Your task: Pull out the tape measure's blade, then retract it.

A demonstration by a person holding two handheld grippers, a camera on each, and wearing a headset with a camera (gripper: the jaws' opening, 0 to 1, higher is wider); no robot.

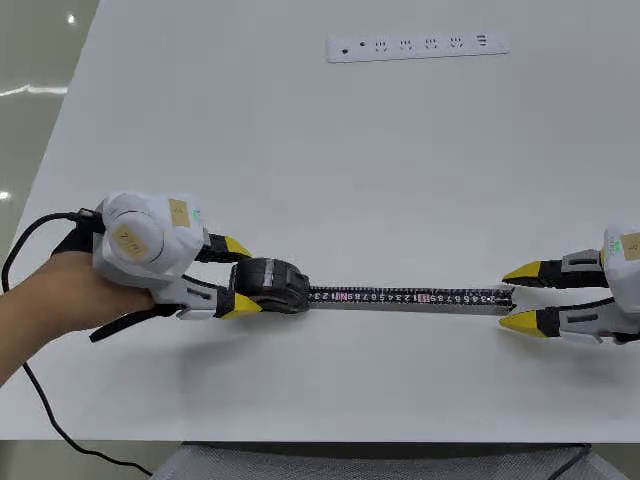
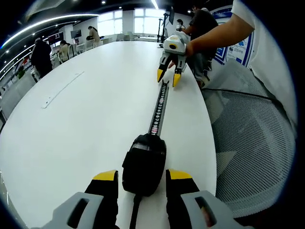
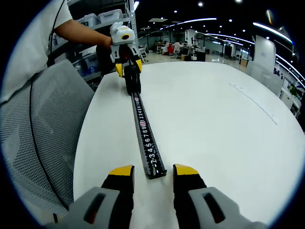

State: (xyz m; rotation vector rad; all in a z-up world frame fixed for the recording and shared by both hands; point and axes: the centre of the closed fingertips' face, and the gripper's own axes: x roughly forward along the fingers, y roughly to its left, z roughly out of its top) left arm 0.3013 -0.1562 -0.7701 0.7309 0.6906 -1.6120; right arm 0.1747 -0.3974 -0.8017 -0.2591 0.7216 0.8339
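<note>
We hold the tape measure case (image 1: 272,287) clamped in the left gripper (image 1: 240,276) — the right gripper (image 1: 519,297) gapes astride the thin blade (image 1: 400,297), likely springy; we'd pinch its right-end hook

1. The tape measure (image 1: 268,285), a chunky black case, is sitting on the white table (image 1: 300,150). The yellow-tipped jaws of the left gripper (image 1: 242,276) are pressing against its two sides.
2. Its blade (image 1: 410,297) is lying pulled out, running flat and straight along the table from the case's mouth.
3. The blade is showing a dark face with pale numerals and a few red marks.
4. The blade's free end is resting between the parted jaws of the right gripper (image 1: 519,297), touching neither of them in the right gripper view.
</note>
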